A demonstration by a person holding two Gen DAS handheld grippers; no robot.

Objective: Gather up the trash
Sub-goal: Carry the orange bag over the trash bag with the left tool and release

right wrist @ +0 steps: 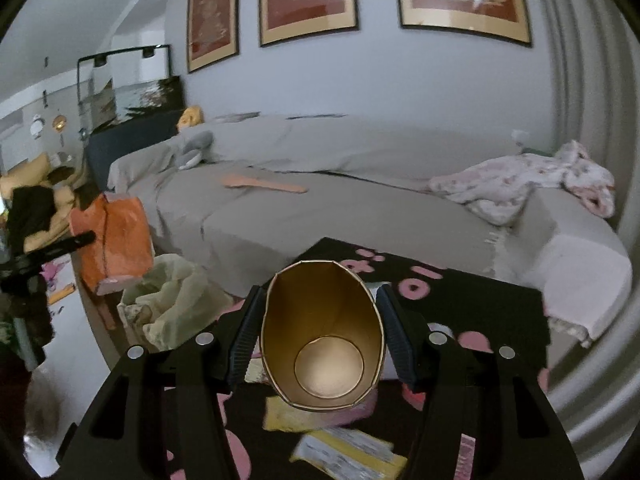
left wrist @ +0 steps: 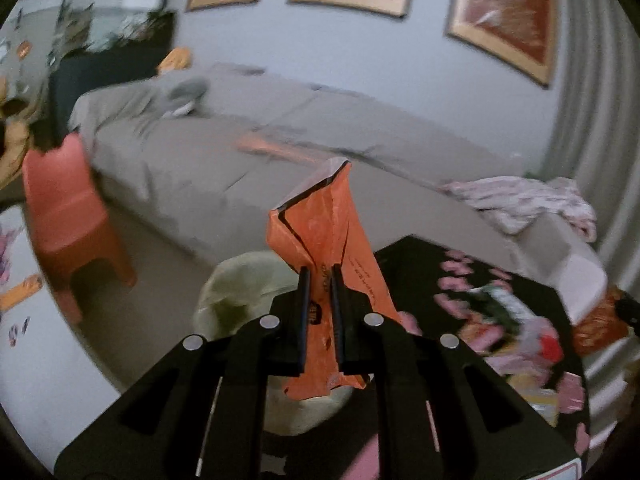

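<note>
- My left gripper (left wrist: 320, 280) has its fingers clenched on an orange wrapper (left wrist: 324, 232); the wrapper stands up between them, crumpled, its lower end hanging out below the fingers.
- The left wrist view places the wrapper above a pale green bag (left wrist: 240, 288) with an open mouth, sitting on the floor beside the black bench (left wrist: 420, 264). I cannot tell whether the wrapper touches the bag.
- My right gripper (right wrist: 320, 316) is grasping a paper cup (right wrist: 322, 336), one finger on each side of the wall; the rim is squeezed into an oval and the cup's mouth faces the camera, showing a golden-brown inside.
- Only the right wrist view shows the cup. It also shows the left gripper from the side at the left edge, holding the orange wrapper, just above and left of the green bag.
- The right view shows yellow wrappers (right wrist: 348, 456) lying on the bench below the cup; in the left view the clutter on the bench is blurred and I cannot identify it.
- Both views show the grey sofa (right wrist: 320, 208) behind the bench, with a pale patterned cloth (right wrist: 520, 184) on its right end.
- The left view alone shows an orange chair (left wrist: 68, 216) on the floor to the left.
</note>
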